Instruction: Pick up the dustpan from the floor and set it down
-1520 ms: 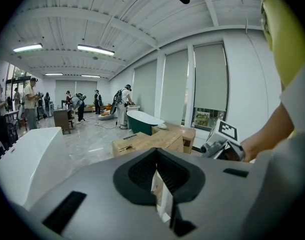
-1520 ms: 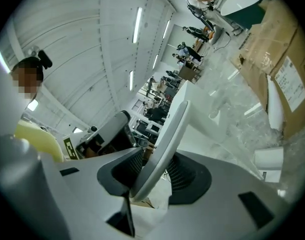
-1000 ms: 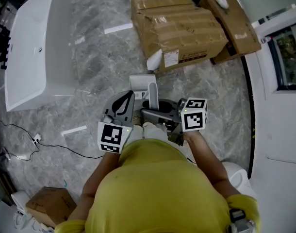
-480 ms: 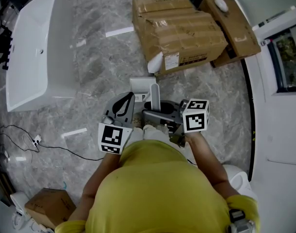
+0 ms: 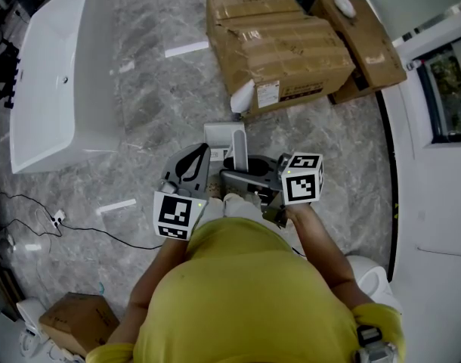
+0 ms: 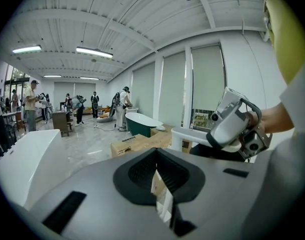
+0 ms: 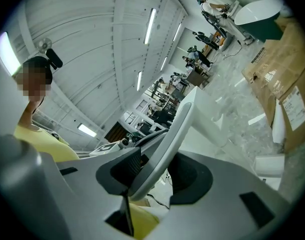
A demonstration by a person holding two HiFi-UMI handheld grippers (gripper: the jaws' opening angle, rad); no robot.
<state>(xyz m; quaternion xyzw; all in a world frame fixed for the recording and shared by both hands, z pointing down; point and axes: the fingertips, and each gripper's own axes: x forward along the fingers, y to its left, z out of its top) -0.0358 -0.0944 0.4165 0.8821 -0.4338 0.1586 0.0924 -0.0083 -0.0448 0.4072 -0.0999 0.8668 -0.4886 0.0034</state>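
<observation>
The dustpan [image 5: 221, 133] is white, its pan low over the grey marble floor just ahead of me. Its long pale handle [image 5: 239, 150] rises toward me and runs between the jaws of my right gripper [image 5: 235, 174], which is shut on it. In the right gripper view the handle [image 7: 175, 124] crosses the right gripper [image 7: 160, 170] slantwise, lying against the dark pads. My left gripper [image 5: 193, 157] hangs just left of the handle, shut and empty. In the left gripper view the left gripper [image 6: 160, 176] has its jaws together, and the right gripper [image 6: 233, 126] sits to its right.
Large cardboard boxes [image 5: 280, 44] lie ahead on the floor. A white bathtub [image 5: 57, 74] stands at the left. A black cable [image 5: 87, 229] and a small box [image 5: 75, 320] lie at the lower left. A white wall with a window [image 5: 450, 89] runs along the right.
</observation>
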